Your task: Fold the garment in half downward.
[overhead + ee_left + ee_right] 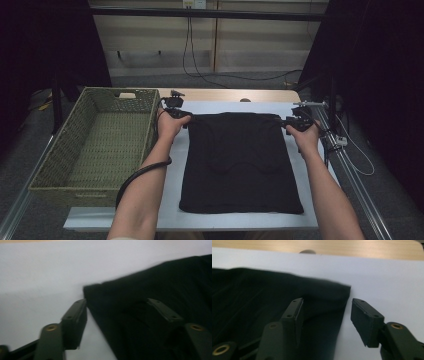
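A black garment (240,160) lies folded flat on the white sheet (174,170). My left gripper (186,119) is at its far left corner and my right gripper (290,123) at its far right corner. In the left gripper view the left gripper (117,302) stands open, its jaws spread on either side of the garment's corner (100,292) without pressing it. In the right gripper view the right gripper (327,301) is open too. One of its jaws rests over the cloth (262,297), the other over bare sheet beside the corner.
A large woven basket (60,137) stands at the left, against the sheet's edge. Beyond the sheet runs a strip of wooden tabletop (225,95). Cables hang at the back wall and a metal rail (350,175) runs along the right side.
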`<state>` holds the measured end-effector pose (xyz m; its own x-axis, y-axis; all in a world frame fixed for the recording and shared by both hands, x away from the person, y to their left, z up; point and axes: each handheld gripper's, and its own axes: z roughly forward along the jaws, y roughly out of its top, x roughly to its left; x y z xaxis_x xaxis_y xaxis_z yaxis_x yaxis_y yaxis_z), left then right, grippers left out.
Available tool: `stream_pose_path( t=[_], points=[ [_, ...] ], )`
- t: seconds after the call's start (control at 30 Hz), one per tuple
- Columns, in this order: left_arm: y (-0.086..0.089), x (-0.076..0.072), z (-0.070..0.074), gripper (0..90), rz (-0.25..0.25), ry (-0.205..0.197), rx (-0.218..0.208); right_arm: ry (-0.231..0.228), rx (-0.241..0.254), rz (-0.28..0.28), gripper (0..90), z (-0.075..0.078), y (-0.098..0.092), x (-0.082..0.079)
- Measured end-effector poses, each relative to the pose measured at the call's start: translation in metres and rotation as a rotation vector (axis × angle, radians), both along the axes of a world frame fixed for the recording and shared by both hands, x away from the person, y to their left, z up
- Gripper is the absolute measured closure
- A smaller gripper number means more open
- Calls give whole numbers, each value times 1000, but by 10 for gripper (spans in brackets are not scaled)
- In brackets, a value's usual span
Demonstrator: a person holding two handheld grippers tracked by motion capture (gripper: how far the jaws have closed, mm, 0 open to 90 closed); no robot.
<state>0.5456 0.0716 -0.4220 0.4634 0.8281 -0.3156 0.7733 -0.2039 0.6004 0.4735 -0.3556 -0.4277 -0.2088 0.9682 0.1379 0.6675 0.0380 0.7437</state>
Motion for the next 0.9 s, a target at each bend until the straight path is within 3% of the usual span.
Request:
stream_pose_path(
  t=[0.17, 0.3, 0.37, 0.67, 0.9],
  points=[
    [2, -25, 2, 229, -21, 0, -21, 7, 29, 35, 373, -1, 11, -36],
    [-2, -40, -1, 201, -46, 1, -32, 10, 20, 67, 346, -3, 21, -59],
    [-4, -46, -4, 187, -51, 4, -40, 10, 44, 78, 340, -6, 25, -69],
    [-10, -68, -12, 156, -106, 13, -65, 8, 44, 113, 273, -18, 34, -105],
    [-13, -84, -19, 127, -172, -7, -38, -3, 60, 141, 243, -19, 42, -124]
  ],
)
